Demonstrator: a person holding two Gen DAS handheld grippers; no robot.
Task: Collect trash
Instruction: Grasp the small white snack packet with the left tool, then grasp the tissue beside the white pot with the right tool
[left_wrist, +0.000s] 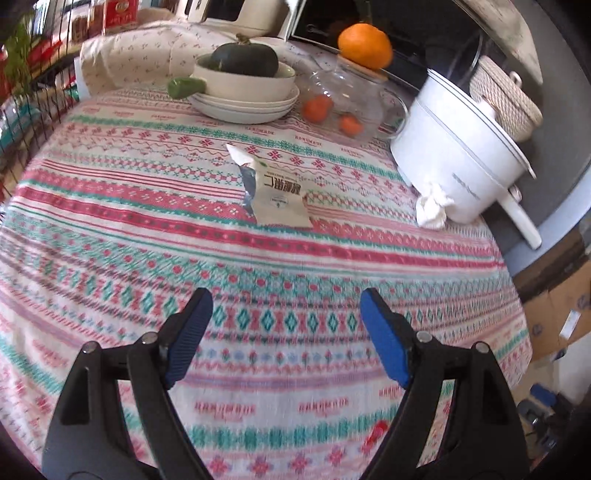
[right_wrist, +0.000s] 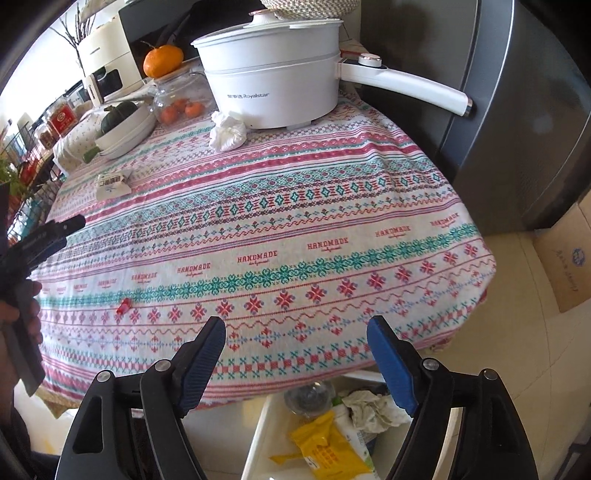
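Left wrist view: the left gripper (left_wrist: 286, 295) hangs over the patterned tablecloth (left_wrist: 110, 229) with its jaws spread wide and nothing between them. Far ahead and left of the left jaw, a dark green squash (left_wrist: 244, 59) sits in a stack of white bowls (left_wrist: 243, 92). Straight ahead of the gap, well beyond the fingertips, lies an opened snack wrapper (left_wrist: 275, 192), flat on the cloth. Further ahead, slightly right, a glass jar (left_wrist: 343, 99) holds small oranges, with a larger orange (left_wrist: 365, 45) on its lid. Ahead and right of the right jaw, a crumpled white tissue (left_wrist: 433, 207) touches the base of a white electric pot (left_wrist: 461, 166). A small red scrap (left_wrist: 375, 435) lies on the cloth near the right jaw, close to the camera.

In the right wrist view, the right gripper (right_wrist: 295, 323) is likewise parted and empty, poised at the near table edge. To the left of its left jaw, the red scrap (right_wrist: 123, 305) rests on the cloth; far ahead and left is the wrapper (right_wrist: 112, 184). The tissue (right_wrist: 227, 132) lies far ahead of the gap, against the pot (right_wrist: 271, 81). Below the jaws, a white bin (right_wrist: 258, 424) holds a yellow packet (right_wrist: 325, 448) and crumpled paper (right_wrist: 369, 408).
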